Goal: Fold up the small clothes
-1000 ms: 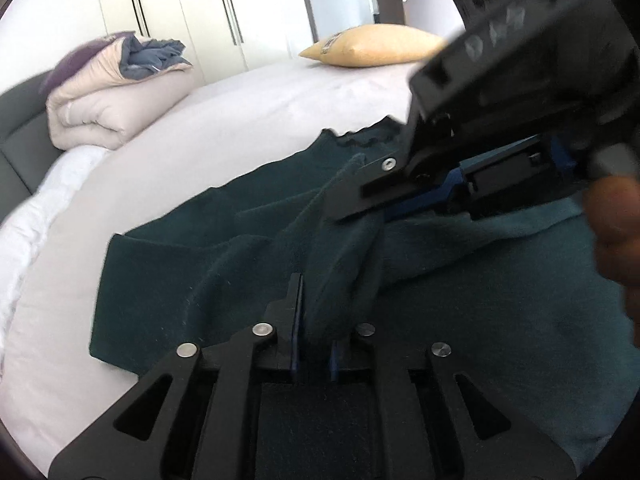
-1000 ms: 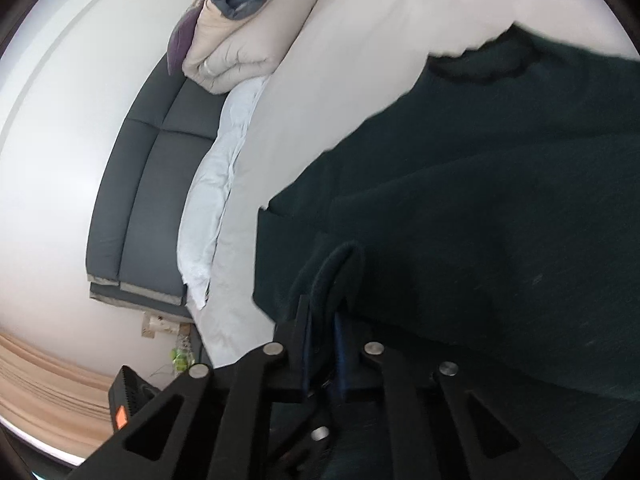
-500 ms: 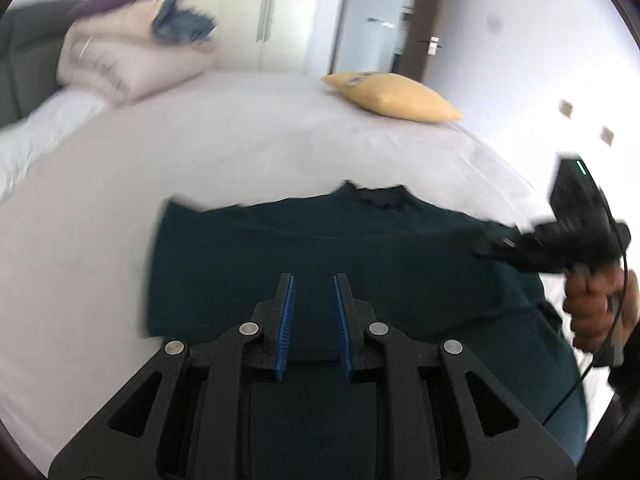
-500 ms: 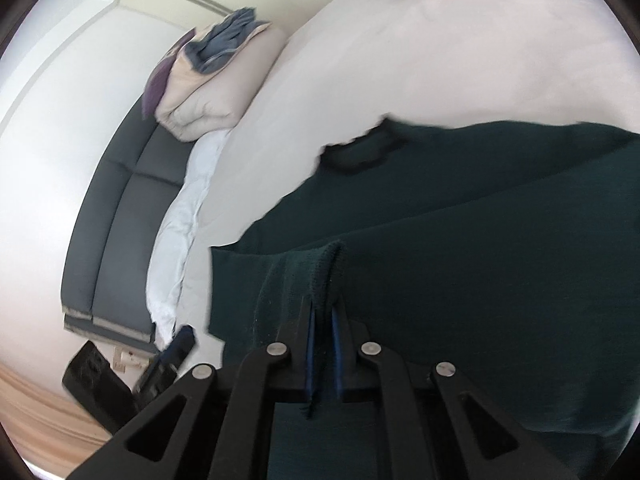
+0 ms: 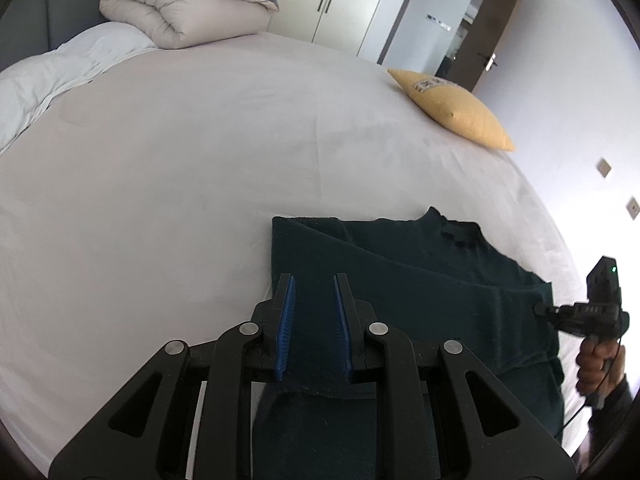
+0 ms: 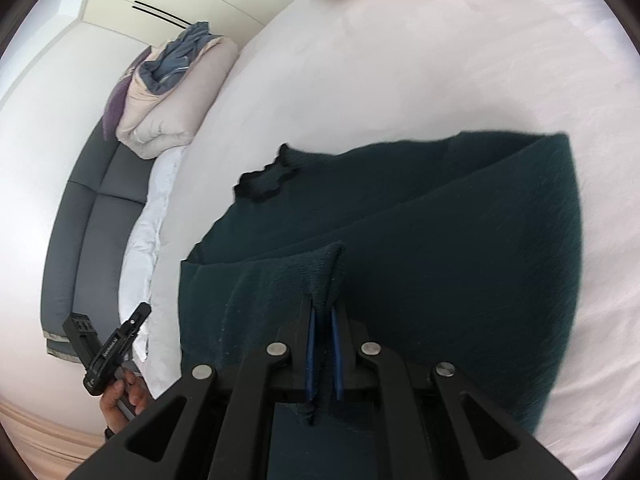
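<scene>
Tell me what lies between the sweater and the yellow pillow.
Only bare bed sheet lies between the sweater and the pillow, as the left wrist view shows.

Matt knitted cloth on smooth cotton-like bedsheet (image 5: 200, 152).
Dark green sweater (image 5: 420, 280): fuzzy, ribbed knit; left claw (image 5: 313, 312): matt black plastic, ridged blue pads (image 5: 286, 320), shiny metal rivets.

No readable text; white lettering on left tongs (image 6: 138, 317) illegible.
</scene>
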